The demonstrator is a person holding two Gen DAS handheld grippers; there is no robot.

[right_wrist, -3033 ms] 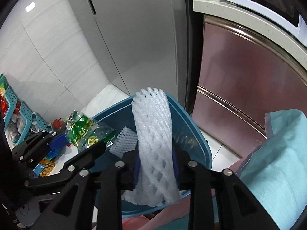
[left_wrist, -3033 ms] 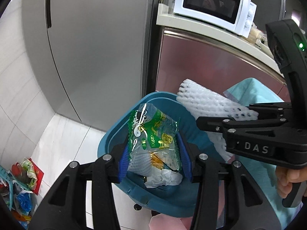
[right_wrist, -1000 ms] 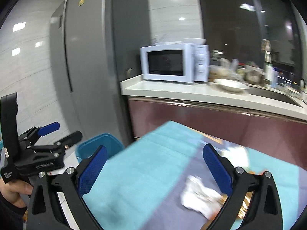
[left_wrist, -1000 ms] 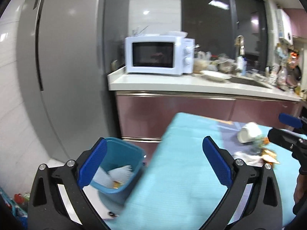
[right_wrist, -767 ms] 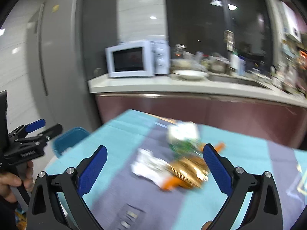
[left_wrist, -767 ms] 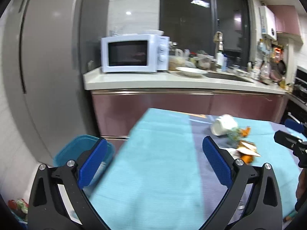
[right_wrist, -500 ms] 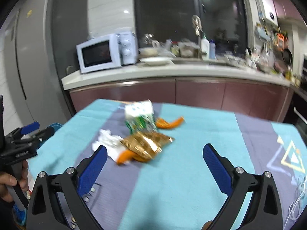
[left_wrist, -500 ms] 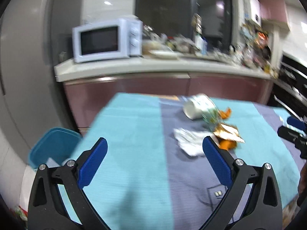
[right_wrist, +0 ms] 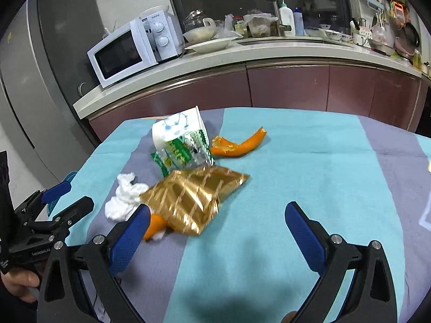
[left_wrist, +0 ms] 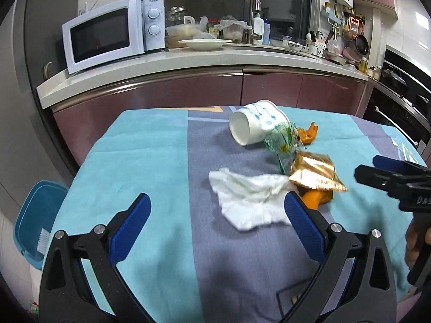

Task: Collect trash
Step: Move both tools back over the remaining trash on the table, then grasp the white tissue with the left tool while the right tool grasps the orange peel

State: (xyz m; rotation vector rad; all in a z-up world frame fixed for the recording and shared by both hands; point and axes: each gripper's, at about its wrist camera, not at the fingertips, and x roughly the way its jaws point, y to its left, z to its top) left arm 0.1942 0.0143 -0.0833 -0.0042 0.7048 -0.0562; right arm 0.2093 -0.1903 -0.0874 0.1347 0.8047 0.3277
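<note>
Trash lies on the table with its teal and grey cloth (left_wrist: 150, 161): a crumpled white tissue (left_wrist: 247, 196), a gold foil wrapper (right_wrist: 194, 196), a tipped white paper cup (left_wrist: 256, 126), a green and clear plastic wrapper (right_wrist: 183, 150) and orange peel (right_wrist: 237, 145). My left gripper (left_wrist: 216, 223) is open and empty just in front of the tissue. My right gripper (right_wrist: 216, 224) is open and empty just in front of the gold wrapper. The blue trash bin (left_wrist: 37, 215) stands on the floor at the table's left end.
A kitchen counter (left_wrist: 188, 59) runs behind the table with a white microwave (left_wrist: 113, 32), a plate and bottles. A grey fridge (right_wrist: 32, 80) stands at the left. An oven front (left_wrist: 404, 113) is at the right.
Both grippers dropped the green wrapper and the foam net into the bin, opened, and swung right from the bin to the table. They now face the trash pile.
</note>
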